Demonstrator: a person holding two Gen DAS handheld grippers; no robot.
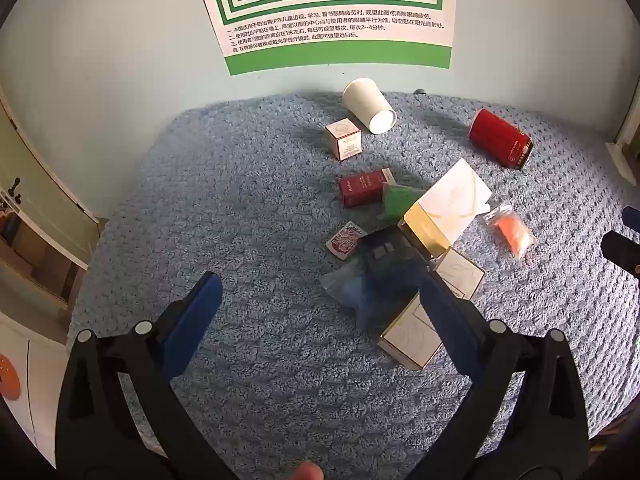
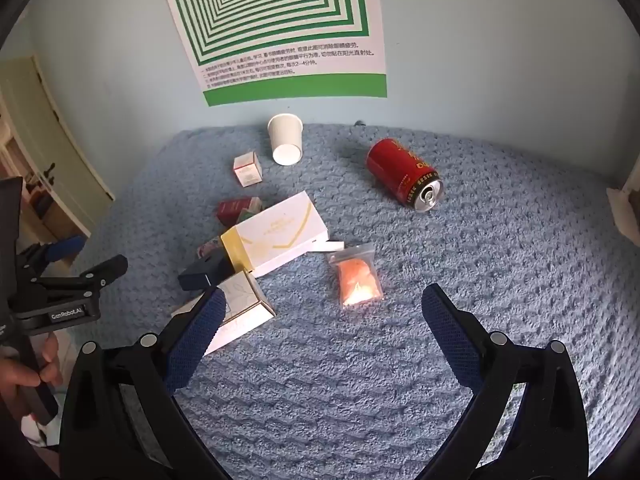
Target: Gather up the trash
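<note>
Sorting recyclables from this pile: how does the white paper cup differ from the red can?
The white paper cup is plain and tapered; the red can is straight-sided metal with gold print. The cup lies against the wall with its open mouth toward the camera; the can lies further right, showing its top end with the pull tab. Both lie tipped on their sides on the blue blanket, untouched.

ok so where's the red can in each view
Left wrist view: the red can lies on its side at upper right, near the far edge of the blue blanket.
Right wrist view: the red can sits just right of centre in the upper half, its silver top facing the camera.
Shared landmark: the white paper cup tipped over by the wall, left of the can in both.
</note>
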